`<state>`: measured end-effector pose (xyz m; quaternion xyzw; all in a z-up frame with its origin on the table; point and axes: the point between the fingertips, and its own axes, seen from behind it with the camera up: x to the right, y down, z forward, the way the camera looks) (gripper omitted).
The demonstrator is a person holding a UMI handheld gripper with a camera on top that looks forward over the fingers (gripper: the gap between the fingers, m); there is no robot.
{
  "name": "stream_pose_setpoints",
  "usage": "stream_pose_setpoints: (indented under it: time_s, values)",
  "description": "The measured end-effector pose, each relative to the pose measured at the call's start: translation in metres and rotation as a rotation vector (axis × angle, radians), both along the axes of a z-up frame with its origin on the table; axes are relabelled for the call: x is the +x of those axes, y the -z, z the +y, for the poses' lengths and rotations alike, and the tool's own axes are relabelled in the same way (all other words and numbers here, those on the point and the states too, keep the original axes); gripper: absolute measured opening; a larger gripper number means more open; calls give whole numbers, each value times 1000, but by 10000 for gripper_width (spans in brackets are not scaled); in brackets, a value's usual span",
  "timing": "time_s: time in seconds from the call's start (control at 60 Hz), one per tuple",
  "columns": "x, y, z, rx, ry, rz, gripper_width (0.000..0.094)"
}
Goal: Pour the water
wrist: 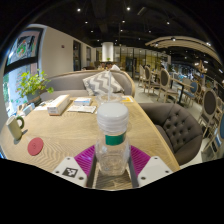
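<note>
Wooden table (75, 128) in a lounge, sofa (95, 85) beyond its far edge. Gripper (112, 160) pinches a capped bottle (112, 140); bare tabletop left, red coaster (35, 147) near-left.

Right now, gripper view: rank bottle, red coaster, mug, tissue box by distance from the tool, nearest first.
1. Bottle: between the fingers of the tool, white cap up.
2. Red coaster: on the table, just ahead and left of the fingers.
3. Mug: further left, near the table's edge.
4. Tissue box: far side of the table, by the plant.
</note>
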<state>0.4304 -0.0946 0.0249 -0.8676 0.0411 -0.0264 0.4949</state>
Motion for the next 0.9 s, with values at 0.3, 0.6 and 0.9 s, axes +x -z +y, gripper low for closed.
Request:
stream_pose_setpoints:
  time_s: [0.3, 0.6, 0.9]
  values:
    - [4, -1, 2, 11, 16, -42, 392]
    - [1, -66, 22, 33, 76, -299, 392]
    - [-131, -222, 61, 127, 18, -918, 393]
